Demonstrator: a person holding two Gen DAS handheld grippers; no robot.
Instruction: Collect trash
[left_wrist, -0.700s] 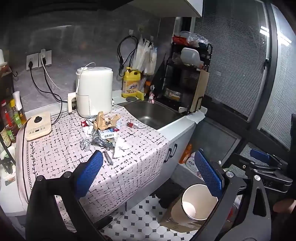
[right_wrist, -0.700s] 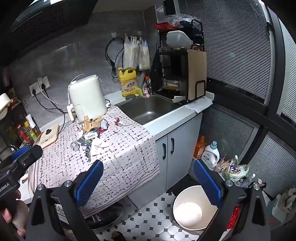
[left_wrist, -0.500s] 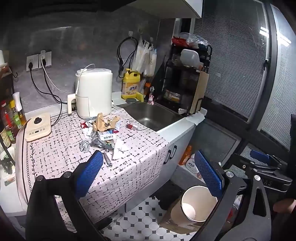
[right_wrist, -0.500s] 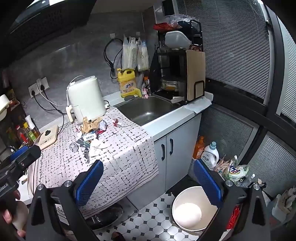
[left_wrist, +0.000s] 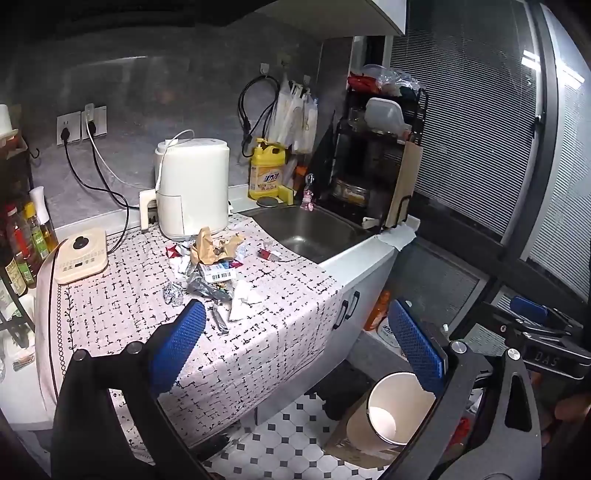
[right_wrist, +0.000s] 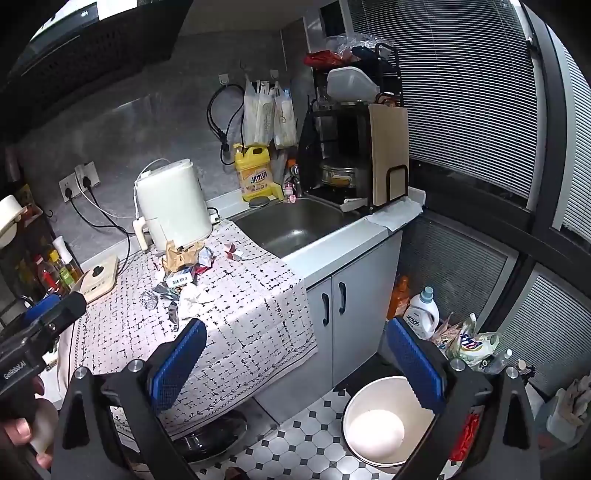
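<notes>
A heap of trash (left_wrist: 212, 264) lies on the patterned tablecloth (left_wrist: 122, 306): brown paper, foil, white tissue and wrappers. It also shows in the right wrist view (right_wrist: 181, 275). A red wrapper (left_wrist: 269, 254) lies apart near the sink. A white bin (left_wrist: 391, 410) stands on the tiled floor, also in the right wrist view (right_wrist: 376, 424). My left gripper (left_wrist: 295, 343) is open and empty, held in front of the counter. My right gripper (right_wrist: 295, 358) is open and empty, further back above the floor.
A white appliance (left_wrist: 194, 188) stands behind the trash, a steel sink (left_wrist: 306, 229) to the right, a dish rack (left_wrist: 376, 166) beyond it. A cream induction hob (left_wrist: 79, 254) and bottles (left_wrist: 22, 243) are at the left. Detergent bottles (right_wrist: 421, 314) stand beside the cabinet.
Both grippers have drifted slightly back from the counter. Both stay open and empty.
</notes>
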